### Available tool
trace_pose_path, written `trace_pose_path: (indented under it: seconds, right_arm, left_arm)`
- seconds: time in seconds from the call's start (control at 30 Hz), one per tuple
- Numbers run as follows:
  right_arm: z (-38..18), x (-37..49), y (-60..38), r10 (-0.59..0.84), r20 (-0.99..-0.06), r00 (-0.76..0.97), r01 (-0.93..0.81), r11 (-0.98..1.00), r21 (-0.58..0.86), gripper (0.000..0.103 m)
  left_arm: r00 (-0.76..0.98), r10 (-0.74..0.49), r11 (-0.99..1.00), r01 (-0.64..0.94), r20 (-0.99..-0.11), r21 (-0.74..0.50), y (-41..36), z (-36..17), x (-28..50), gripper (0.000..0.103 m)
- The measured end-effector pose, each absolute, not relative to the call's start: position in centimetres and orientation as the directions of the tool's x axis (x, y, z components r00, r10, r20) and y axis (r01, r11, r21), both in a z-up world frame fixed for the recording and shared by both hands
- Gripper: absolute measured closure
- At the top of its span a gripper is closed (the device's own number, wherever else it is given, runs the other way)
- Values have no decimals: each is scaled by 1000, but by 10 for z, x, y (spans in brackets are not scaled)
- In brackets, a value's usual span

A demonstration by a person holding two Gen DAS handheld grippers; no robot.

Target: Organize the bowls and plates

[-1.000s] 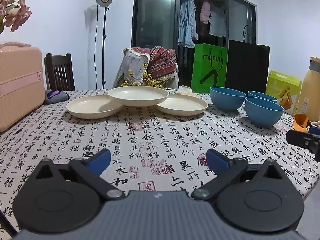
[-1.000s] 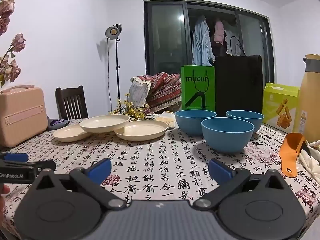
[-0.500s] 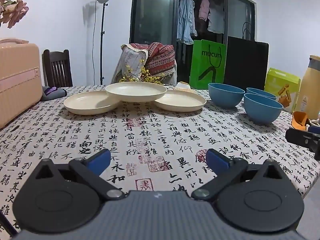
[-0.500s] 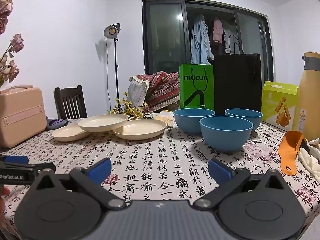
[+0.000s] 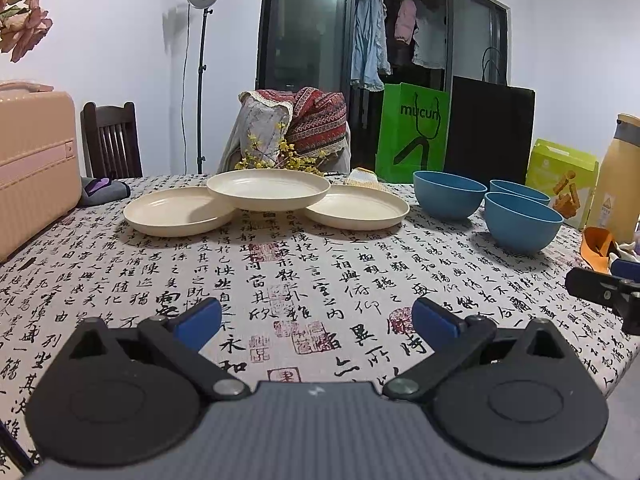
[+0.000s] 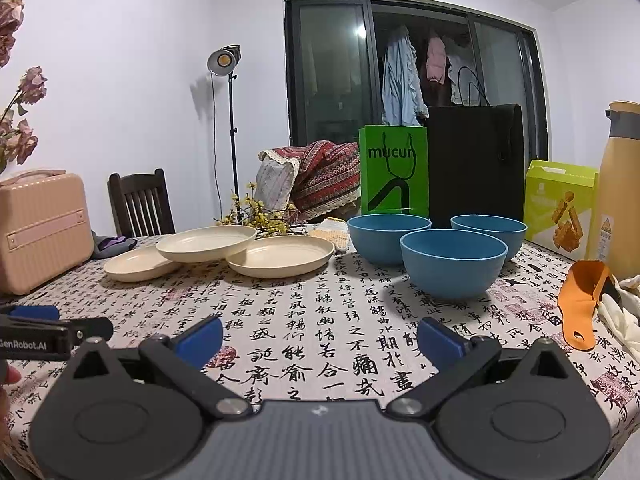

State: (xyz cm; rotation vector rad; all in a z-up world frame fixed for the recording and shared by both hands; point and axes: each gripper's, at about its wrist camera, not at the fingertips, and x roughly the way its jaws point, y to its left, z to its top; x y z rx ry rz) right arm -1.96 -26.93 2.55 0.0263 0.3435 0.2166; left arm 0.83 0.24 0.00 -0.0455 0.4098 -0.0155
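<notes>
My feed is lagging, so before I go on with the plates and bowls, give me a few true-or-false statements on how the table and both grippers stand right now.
1. The middle plate rests raised on the rims of the left plate and the right plate. True.
2. The three blue bowls are nested in one stack. False: the near bowl, the far left bowl and the far right bowl stand separately on the tablecloth.
3. The left gripper is open and holds nothing. True.
4. The right gripper is shut on a bowl. False: it is open and short of the bowls.
5. An orange tool lies right of the bowls. True.
</notes>
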Motion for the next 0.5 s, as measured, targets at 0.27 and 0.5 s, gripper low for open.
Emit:
trace_pose_path:
  seconds: [0.27,0.5]
  right_arm:
    - [26,-17,-269,221,-337,915,-212,975,65,0]
    - [26,-15,-267,226,-339,913,-216,974,69,0]
  left_arm:
    - [921,-22,999,5,-388,-46,3,4,9,0]
    - [925,-29,999,13,-378,-45,2,6,10,0]
